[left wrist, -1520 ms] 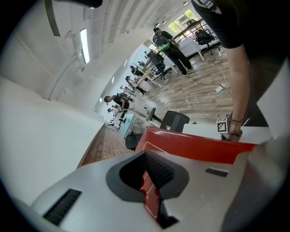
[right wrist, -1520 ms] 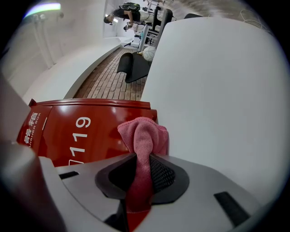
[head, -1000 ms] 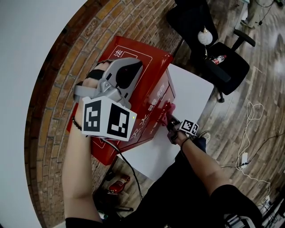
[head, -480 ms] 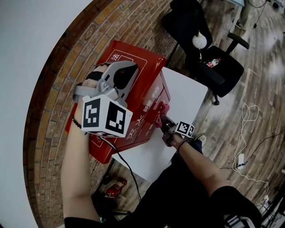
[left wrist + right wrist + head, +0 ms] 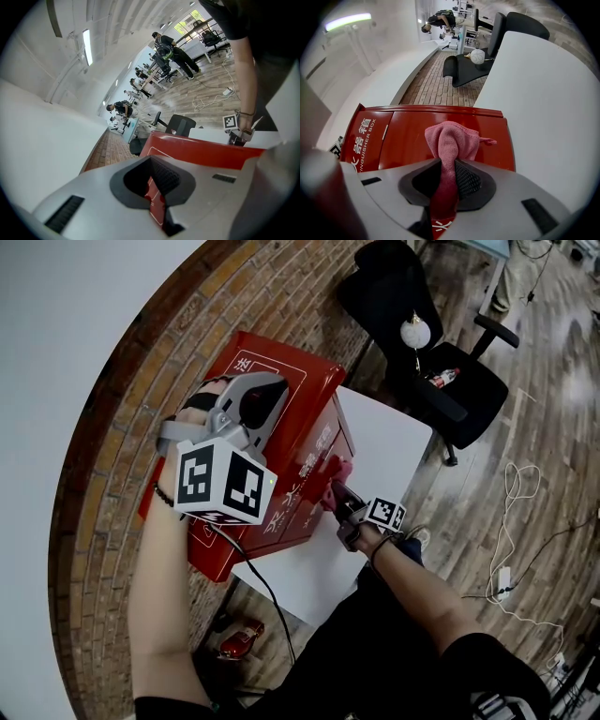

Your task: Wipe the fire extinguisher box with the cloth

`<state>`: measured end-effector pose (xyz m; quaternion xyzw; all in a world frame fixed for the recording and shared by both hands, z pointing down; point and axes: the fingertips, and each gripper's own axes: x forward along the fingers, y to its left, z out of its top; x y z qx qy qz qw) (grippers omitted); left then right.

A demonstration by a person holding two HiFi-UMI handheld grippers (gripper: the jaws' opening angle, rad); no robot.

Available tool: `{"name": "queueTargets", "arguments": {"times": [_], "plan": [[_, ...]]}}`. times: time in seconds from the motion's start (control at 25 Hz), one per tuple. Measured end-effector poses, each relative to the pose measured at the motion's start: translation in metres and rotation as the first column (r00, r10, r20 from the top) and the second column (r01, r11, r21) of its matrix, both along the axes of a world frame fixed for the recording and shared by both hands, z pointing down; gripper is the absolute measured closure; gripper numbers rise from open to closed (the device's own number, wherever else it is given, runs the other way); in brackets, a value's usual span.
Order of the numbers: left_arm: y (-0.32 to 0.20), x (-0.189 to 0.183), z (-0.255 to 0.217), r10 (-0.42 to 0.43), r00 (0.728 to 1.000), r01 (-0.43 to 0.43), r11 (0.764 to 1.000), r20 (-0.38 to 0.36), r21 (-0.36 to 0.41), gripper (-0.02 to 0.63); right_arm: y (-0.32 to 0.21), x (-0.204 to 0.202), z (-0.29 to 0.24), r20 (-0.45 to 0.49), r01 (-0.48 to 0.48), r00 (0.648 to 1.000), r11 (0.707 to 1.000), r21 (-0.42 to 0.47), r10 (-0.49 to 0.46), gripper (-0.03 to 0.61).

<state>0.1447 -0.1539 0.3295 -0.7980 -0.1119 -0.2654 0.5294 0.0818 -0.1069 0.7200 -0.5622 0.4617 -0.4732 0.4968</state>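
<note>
Nearest, the person's left forearm leads to the left gripper [image 5: 270,390], whose marker cube faces up. Its jaws are pressed together with nothing between them, and their tips point down at the top of the fire extinguisher box [image 5: 314,381]. Whether they touch the red top cannot be told.

To the right of it and lower, the right gripper [image 5: 336,495] is clamped on the pink cloth [image 5: 452,140]. A strip of the cloth runs back between the jaws. Its bunched end bulges out just beyond the tips and lies against the box's red front. In the right gripper view, the white lettering on that front is left of the jaws. The box's edge is right of them.

Just past that edge, on the right gripper's right, is a white surface [image 5: 389,442]. Beyond it a black office chair [image 5: 469,390] carries a pale ball [image 5: 410,331]. Brick paving runs along the white wall beyond the left gripper. Cables [image 5: 511,521] trail over the wooden floor further right. Far off, people stand at desks.
</note>
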Motion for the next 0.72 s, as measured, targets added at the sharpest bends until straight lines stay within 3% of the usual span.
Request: {"name": "queueTargets", "arguments": {"times": [0.72], "plan": [[0.000, 0.000, 0.000, 0.000, 1.000, 0.000, 1.000, 0.001, -0.003, 0.588, -0.001, 0.002, -0.059, -0.025, -0.010, 1.000, 0.999, 0.037, 0.011, 0.491]]}}
